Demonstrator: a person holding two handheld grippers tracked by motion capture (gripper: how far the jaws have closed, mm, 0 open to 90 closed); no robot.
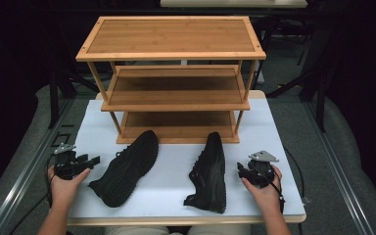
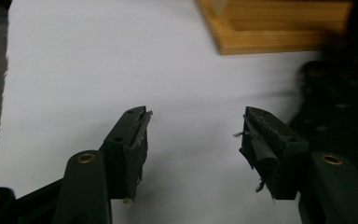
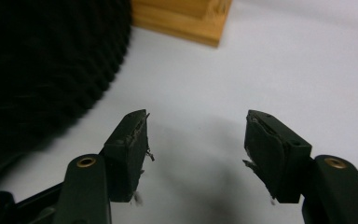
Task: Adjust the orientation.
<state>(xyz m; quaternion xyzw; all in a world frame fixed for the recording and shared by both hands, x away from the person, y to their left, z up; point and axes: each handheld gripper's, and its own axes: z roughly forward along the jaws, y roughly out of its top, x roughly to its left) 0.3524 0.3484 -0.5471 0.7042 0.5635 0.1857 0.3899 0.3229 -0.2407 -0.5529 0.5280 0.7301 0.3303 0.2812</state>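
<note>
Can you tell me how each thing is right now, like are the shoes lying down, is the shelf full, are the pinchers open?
Left shoe: tipped on its side, sole showing, untouched.
Right shoe: on its side, untouched.
Wooden rack: upright, all three shelves bare.
Left gripper: open, holding nothing, beside the left shoe.
Right gripper: open, holding nothing, beside the right shoe.
White table: carrying the rack and both shoes.

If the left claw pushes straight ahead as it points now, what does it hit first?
Probably bare white table: the left claw is open with nothing between its jaws. The left shoe sits off to its right, and the wooden rack farther ahead, right of the line. Depth is unclear.
</note>
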